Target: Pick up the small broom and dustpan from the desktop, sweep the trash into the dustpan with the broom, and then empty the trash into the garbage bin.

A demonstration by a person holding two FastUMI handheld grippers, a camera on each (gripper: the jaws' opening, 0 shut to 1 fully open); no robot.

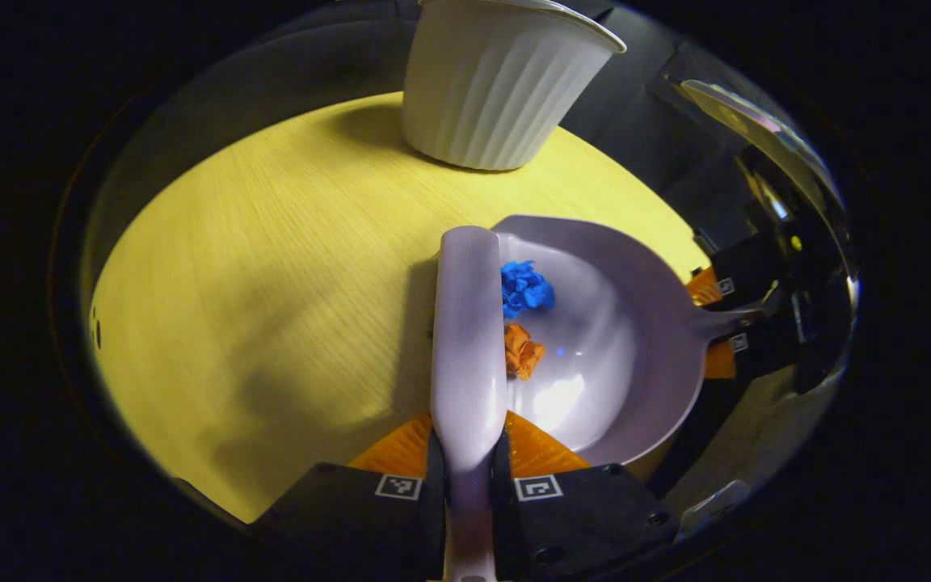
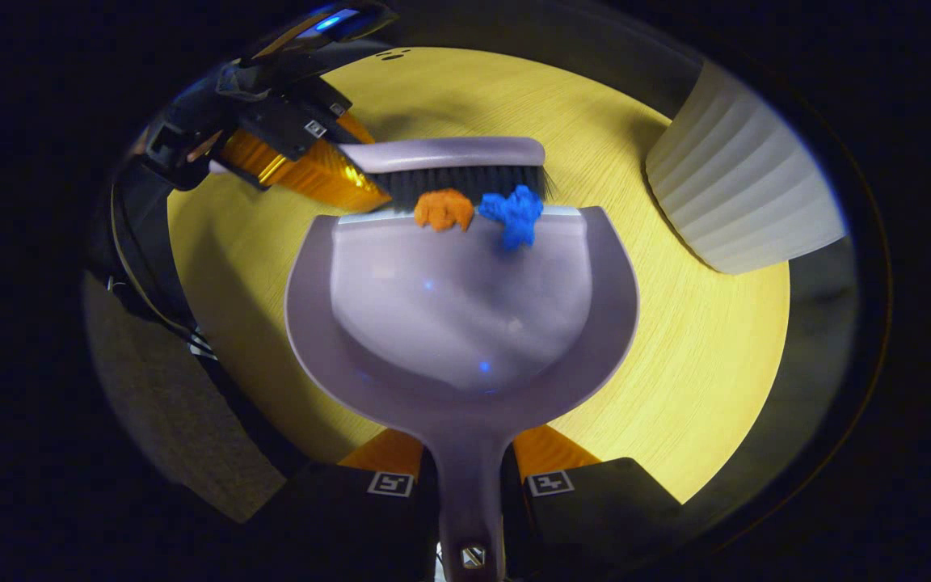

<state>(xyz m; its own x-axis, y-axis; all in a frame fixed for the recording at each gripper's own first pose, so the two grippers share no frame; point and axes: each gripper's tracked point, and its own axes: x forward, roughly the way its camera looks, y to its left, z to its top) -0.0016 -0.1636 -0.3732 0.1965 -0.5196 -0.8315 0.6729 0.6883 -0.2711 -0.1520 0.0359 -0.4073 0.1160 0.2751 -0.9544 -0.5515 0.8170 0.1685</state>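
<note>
Sweeping step — left gripper [image 1: 469, 477] clamped on lilac plastic broom [image 1: 467, 339], right gripper [image 2: 469, 477] on matching dustpan [image 2: 465, 323]; blue [image 2: 514, 212] and orange paper wads [image 2: 443, 208] at its lip. Next — push deeper, tip into ribbed white bin [image 1: 498, 81] at table's far edge.

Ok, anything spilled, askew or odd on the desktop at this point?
Nothing stands out. The blue scrap and orange scrap sit just inside the dustpan lip, with the broom bristles right behind them. The white bin stands upright on the desktop; no stray trash shows.

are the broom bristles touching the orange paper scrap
Touching. The right gripper view shows the broom bristles pressed against the orange scrap at the dustpan lip, no gap between them.
</note>
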